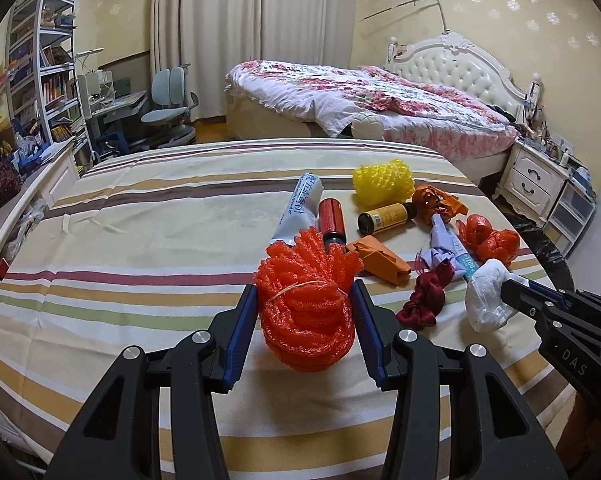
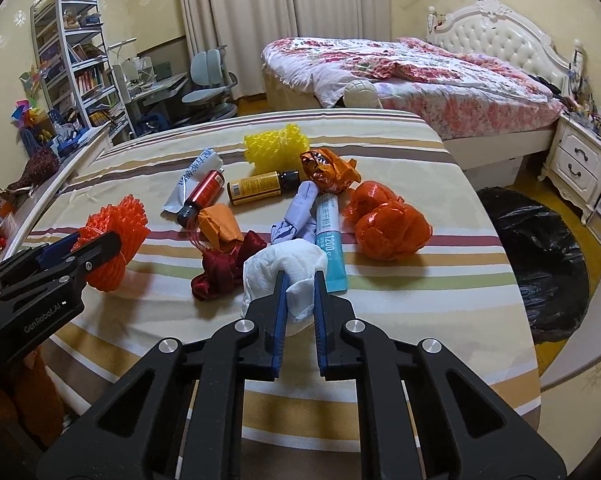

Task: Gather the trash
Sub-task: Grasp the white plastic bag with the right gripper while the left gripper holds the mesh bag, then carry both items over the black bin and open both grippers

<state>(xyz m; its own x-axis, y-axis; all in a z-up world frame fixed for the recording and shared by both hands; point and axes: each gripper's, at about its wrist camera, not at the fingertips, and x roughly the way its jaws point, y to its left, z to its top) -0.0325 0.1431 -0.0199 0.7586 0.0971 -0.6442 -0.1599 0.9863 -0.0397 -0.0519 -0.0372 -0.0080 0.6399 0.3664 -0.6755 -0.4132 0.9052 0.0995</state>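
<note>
Surface: striped tablecloth (image 2: 380, 392) on a table; trash lies in the far-right half, the near and left parts are bare.
Edges: right edge of the table close beside the orange bag wad (image 2: 388, 228); black trash bag (image 2: 540, 260) on the floor just past that edge.
Left tongs: left gripper (image 1: 304, 292) pinching the orange foam net (image 1: 306, 300) between its blue pads, at the near middle of the cloth.
Right tongs: right gripper (image 2: 300, 280) pressed together on a fold of the white tissue wad (image 2: 280, 270), near the table's right side.
Count, foam nets: 2 (orange; yellow foam net (image 2: 276, 152)).
Count, small bottles: 2 (red bottle (image 2: 204, 194); yellow-label bottle (image 2: 260, 188)).
Count, printed sachets: 2 (white pouch (image 2: 192, 184); teal sachet (image 2: 332, 240)).
Count, other wads: dark red ribbon (image 2: 220, 268), orange paper (image 2: 220, 224), foil wrapper (image 2: 328, 172).
Axis, red bottle: lying, cap toward the near left.
Axis, yellow-label bottle: lying crosswise, dark cap to the right.
Axis, teal sachet: long axis running near to far.
</note>
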